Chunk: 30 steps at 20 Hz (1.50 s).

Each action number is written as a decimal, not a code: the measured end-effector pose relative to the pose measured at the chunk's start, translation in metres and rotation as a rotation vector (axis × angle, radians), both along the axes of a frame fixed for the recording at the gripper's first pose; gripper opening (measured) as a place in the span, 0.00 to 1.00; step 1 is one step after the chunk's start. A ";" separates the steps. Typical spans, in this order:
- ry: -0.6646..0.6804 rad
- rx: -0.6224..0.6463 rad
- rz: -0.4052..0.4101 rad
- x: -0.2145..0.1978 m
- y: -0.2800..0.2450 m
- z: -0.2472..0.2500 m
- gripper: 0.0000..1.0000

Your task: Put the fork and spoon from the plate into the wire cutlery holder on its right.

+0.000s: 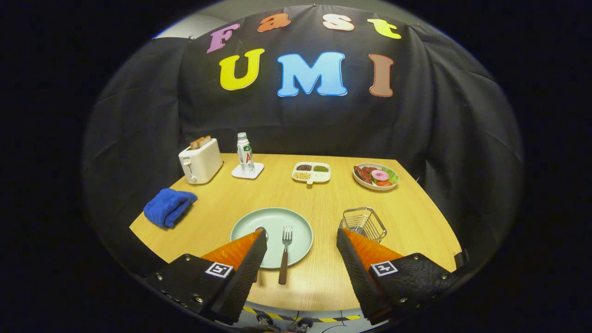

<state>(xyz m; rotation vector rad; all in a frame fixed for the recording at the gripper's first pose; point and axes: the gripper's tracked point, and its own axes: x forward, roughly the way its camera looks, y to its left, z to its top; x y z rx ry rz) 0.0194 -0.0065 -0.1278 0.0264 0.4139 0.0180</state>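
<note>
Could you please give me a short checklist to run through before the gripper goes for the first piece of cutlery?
1. Gripper open and holding nothing: ok, fingers spread wide above the near table edge.
2. Fork reachable: ok, it lies between the fingers, tines on the plate, handle sticking out over the near rim.
3. Spoon reachable: cannot tell, just its bowl shows on the plate; the left finger covers the rest.
4. Wire cutlery holder ready: ok, upright to the right of the plate, apparently nothing in it.
5. Path from plate to holder: ok, bare table between them.
</note>
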 end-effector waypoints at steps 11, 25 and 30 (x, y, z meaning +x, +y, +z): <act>0.329 -0.186 0.103 0.011 0.017 -0.112 0.93; 0.466 -0.216 0.131 0.018 0.025 -0.147 0.10; 0.530 -0.185 0.138 0.011 0.020 -0.141 0.02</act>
